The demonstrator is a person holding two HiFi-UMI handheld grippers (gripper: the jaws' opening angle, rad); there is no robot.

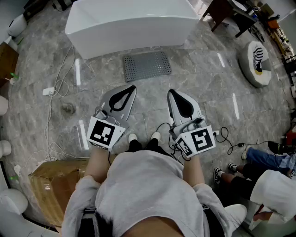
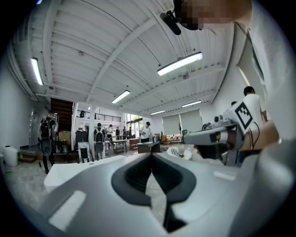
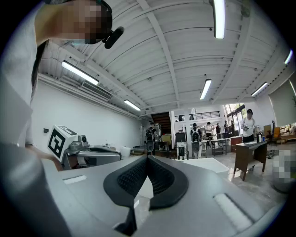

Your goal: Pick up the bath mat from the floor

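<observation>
A grey perforated bath mat (image 1: 147, 65) lies flat on the marble floor, just in front of the white bathtub (image 1: 129, 25). My left gripper (image 1: 132, 88) and right gripper (image 1: 170, 93) are held level side by side, nearer to me than the mat and not touching it. Both are shut with nothing between the jaws. In the left gripper view the shut gripper (image 2: 151, 155) faces the tub's white rim (image 2: 83, 167). The right gripper view shows my right gripper (image 3: 147, 159) shut too, with the left gripper's marker cube (image 3: 61, 141) beside it. The mat is hidden in both gripper views.
A cardboard box (image 1: 53, 190) stands at my left and a white cable (image 1: 55, 88) trails over the floor. Seated people's legs (image 1: 252, 162) are at the right. A round cushion (image 1: 256, 62) lies far right, a wooden table (image 1: 224, 11) behind the tub.
</observation>
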